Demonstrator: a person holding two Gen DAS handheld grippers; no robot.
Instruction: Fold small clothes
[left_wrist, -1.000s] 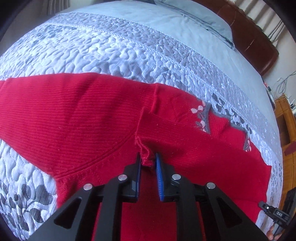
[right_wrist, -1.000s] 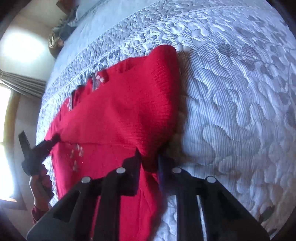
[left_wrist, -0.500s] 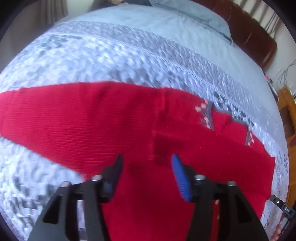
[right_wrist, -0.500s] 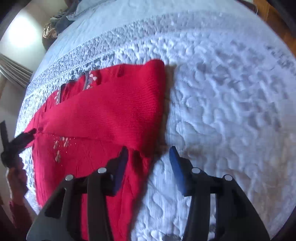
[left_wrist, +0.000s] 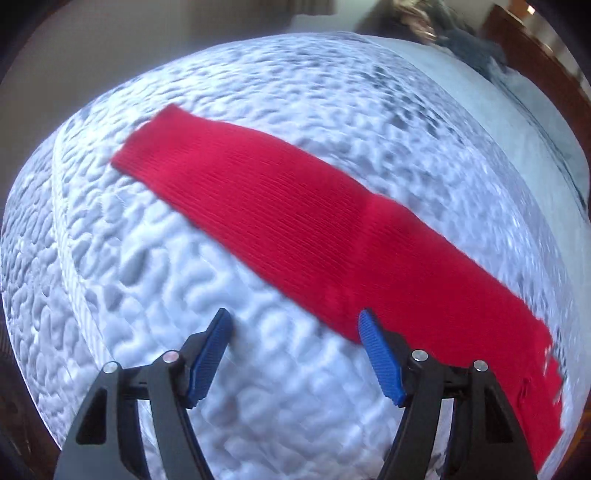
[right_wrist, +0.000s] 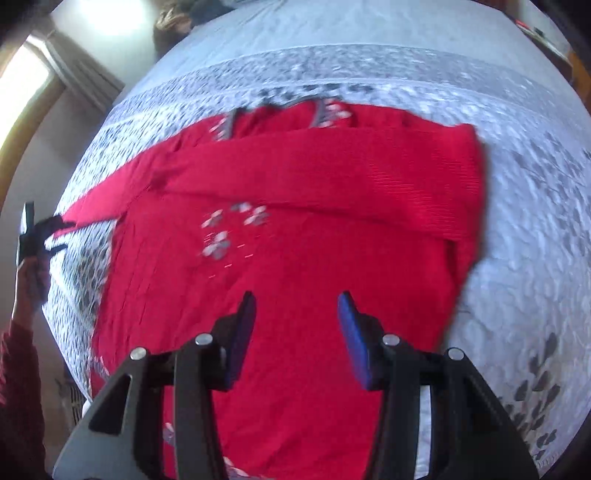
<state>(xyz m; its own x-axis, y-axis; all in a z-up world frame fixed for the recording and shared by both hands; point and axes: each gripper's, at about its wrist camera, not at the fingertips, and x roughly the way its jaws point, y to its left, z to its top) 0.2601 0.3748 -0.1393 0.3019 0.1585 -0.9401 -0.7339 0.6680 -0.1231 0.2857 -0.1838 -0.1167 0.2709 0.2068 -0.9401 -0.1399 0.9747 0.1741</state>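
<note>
The bed (right_wrist: 517, 206) is carrying the red sweater (right_wrist: 295, 258), one sleeve folded across its chest, the other sleeve (left_wrist: 258, 199) lying stretched toward the bed's edge. Both the left gripper (left_wrist: 293, 328) and right gripper (right_wrist: 297, 314) are hovering spread, empty; the stretched sleeve probably needs pinching next.

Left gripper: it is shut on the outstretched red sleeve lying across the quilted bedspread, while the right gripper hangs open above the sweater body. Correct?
Not quite. The left gripper is open, its blue pads wide apart with nothing between them, as the left wrist view shows. The red sleeve does lie outstretched on the quilted bedspread, and the right gripper does hang open above the sweater body.
</note>
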